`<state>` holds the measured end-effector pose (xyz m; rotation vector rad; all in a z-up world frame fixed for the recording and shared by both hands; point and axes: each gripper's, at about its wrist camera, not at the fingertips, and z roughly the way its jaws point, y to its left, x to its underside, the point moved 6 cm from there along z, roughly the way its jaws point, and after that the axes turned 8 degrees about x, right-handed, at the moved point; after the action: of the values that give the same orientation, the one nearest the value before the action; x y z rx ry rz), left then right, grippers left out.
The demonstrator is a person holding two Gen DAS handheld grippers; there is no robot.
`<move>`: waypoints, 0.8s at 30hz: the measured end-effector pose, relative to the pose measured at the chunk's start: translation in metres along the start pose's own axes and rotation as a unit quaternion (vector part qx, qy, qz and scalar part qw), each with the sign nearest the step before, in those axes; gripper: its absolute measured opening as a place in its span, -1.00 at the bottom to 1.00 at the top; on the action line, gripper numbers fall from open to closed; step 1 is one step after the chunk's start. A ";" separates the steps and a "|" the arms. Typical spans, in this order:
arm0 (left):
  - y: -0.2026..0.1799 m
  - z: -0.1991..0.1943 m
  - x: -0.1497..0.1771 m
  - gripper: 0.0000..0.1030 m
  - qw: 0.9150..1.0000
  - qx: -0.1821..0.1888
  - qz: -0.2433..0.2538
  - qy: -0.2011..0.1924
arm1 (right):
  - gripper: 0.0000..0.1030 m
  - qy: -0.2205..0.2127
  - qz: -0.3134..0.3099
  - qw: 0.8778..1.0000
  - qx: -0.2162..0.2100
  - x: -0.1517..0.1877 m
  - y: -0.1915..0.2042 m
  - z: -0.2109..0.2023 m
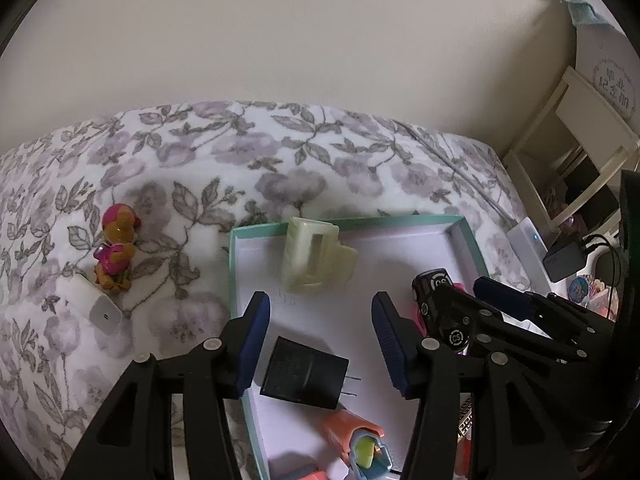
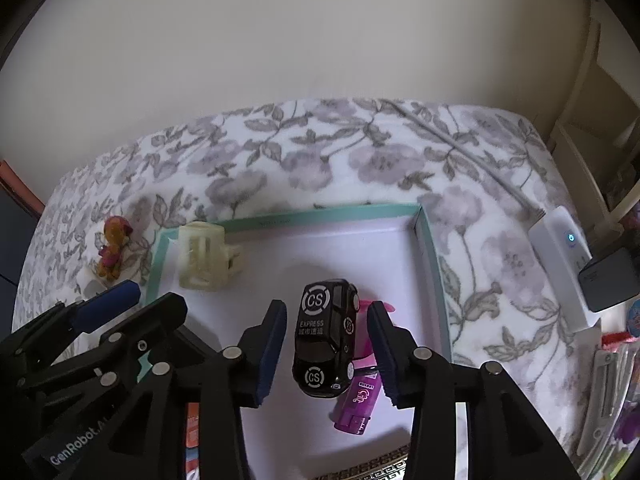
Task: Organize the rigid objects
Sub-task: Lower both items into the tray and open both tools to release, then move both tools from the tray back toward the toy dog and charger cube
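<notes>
A teal-rimmed shallow box (image 1: 344,222) (image 2: 320,212) lies on a floral bedspread. Inside it, a black plug adapter (image 1: 304,376) lies flat between the blue pads of my left gripper (image 1: 320,320), which stands open without touching it. In the right wrist view a black toy car (image 2: 324,340) marked CS sits between the pads of my right gripper (image 2: 327,310), with a gap on each side. A cream plastic toy (image 1: 314,258) (image 2: 204,258) rests in the box's far left corner. A purple stick-shaped item (image 2: 356,400) lies beside the car, and an orange case (image 1: 356,440) is near the front.
A small puppy figure (image 1: 114,252) (image 2: 112,246) and a white charger (image 1: 96,306) lie on the bedspread left of the box. A white power strip (image 2: 560,264) and black adapter (image 2: 610,278) sit at the bed's right edge, beside a cream shelf (image 1: 580,128).
</notes>
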<state>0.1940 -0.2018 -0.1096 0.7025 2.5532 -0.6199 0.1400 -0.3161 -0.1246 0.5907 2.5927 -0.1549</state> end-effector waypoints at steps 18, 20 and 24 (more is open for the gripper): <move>0.055 -0.056 -0.021 0.39 0.995 -0.055 -0.066 -0.060 | 0.43 -0.054 0.014 0.998 0.004 -0.017 -0.006 -0.040; 0.062 -0.059 -0.022 0.41 0.993 -0.064 -0.070 -0.064 | 0.50 -0.055 0.012 0.998 0.003 -0.017 -0.004 -0.040; 0.074 -0.064 -0.022 0.76 0.992 -0.077 -0.079 -0.069 | 0.60 -0.054 0.008 0.999 0.000 -0.017 0.000 -0.039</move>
<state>0.2355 -0.1197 -0.0688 0.3938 2.5106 -0.4967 0.1368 -0.3138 -0.0825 0.5876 2.4837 -0.1774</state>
